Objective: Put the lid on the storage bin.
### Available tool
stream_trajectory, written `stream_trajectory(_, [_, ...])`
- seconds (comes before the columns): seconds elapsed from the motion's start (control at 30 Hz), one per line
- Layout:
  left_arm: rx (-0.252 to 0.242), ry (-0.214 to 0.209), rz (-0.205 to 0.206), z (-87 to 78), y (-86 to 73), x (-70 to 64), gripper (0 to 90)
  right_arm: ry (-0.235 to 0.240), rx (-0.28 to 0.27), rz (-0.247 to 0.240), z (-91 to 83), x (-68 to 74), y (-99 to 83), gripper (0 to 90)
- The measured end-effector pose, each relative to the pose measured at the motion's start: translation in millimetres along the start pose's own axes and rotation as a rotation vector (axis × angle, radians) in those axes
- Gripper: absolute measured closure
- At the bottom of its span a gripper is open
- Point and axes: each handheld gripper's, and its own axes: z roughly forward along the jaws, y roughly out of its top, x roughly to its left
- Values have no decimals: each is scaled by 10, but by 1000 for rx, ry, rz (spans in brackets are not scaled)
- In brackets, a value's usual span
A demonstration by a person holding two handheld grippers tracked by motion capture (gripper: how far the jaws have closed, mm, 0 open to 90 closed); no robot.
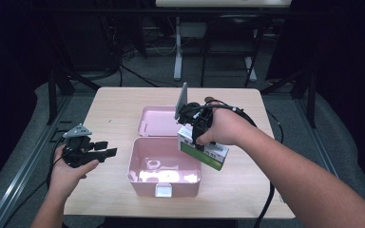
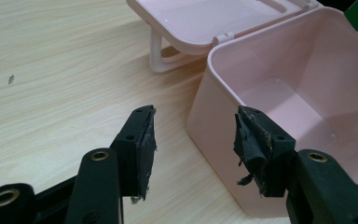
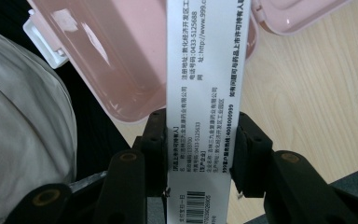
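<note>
While the open pink plastic storage box sits near the front middle of the pale wooden table, its hinged lid lies folded back flat behind it, which leaves the cavity free to receive something from above. That something looks to be the small white-and-green cardboard carton, printed with Chinese text and a barcode, which the right gripper holds above the box's right rim. In the right gripper view the two black jaws are pressed against the carton's narrow white faces, pinching it so its long side runs away from the camera, with the box's interior just beyond. Holding it by the narrow faces probably lets the carton drop in without the jaws fouling the walls.

Off to the left of the box, the left gripper hovers over bare table, its jaws spread and holding nothing. In the left gripper view its worn pads stand apart, facing the near corner of the box. I judge it waits there ready to steady the box, though it is not touching it.
</note>
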Motion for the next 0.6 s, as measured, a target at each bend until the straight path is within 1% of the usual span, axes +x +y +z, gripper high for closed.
stream_trajectory(0.13, [-1,-1,2,0,0,3,480,3,13,-29,11,72,85,616])
stream_trajectory(0.33, [-1,-2,1,-1,-3,4,479,2,11,-64,8,163,196,617])
stream_trajectory(0.6, [0,-4,5,1,-4,9,480,5,15,-108,49,270,312,617])
